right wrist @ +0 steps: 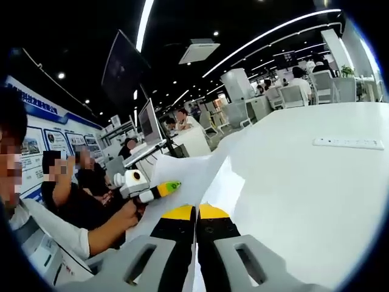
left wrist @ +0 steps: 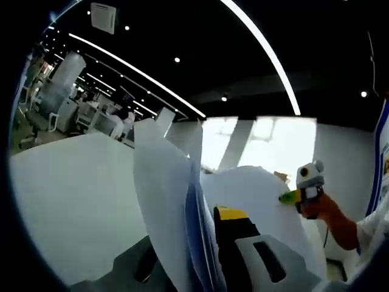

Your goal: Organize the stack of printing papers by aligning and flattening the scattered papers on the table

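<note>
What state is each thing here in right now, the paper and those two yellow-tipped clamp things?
Stack of white printing papers: lifted off the table, standing on edge, sheets fanned unevenly.
Left gripper: jaws shut on the papers.
Right gripper: jaws shut on the papers' edge.
White table: bare surface beside the papers.

Two grippers: left gripper (left wrist: 203,255), right gripper (right wrist: 196,228); several papers (left wrist: 167,201) in one bunch, number unclear; one white table (right wrist: 304,182), one power strip (right wrist: 348,143) far right
</note>
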Action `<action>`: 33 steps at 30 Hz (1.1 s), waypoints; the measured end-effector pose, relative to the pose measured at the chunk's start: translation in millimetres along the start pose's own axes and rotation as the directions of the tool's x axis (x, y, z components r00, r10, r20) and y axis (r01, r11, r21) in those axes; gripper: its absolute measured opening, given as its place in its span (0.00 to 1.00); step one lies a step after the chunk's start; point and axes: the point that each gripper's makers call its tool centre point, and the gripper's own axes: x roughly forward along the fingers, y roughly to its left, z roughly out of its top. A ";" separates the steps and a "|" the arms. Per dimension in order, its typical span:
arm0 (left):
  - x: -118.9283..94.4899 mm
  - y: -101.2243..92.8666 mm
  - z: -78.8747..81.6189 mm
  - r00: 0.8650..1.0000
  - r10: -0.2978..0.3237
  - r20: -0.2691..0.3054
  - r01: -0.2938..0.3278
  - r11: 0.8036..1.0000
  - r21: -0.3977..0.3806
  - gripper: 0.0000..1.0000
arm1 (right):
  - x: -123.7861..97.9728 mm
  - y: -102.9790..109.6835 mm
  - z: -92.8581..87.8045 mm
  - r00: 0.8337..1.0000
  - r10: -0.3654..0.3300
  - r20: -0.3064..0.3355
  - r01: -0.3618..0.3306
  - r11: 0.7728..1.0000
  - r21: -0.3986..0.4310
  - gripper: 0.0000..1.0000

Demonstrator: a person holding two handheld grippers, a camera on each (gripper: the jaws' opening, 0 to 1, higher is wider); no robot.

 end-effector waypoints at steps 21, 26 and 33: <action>-1.1 -1.9 0.7 1.000 -0.004 0.008 0.004 1.000 -0.005 0.11 | 16.0 11.1 -1.4 0.999 0.036 -0.004 -0.036 0.999 -0.001 0.00; -1.7 -1.4 1.0 1.000 -0.003 0.010 0.003 1.000 -0.007 0.11 | 20.6 13.9 -2.1 0.999 0.047 -0.005 -0.047 0.999 0.002 0.00; -2.3 -1.6 1.6 1.000 -0.004 0.013 0.004 1.000 -0.011 0.11 | 28.3 19.2 -3.3 0.998 0.066 -0.005 -0.066 0.998 -0.001 0.00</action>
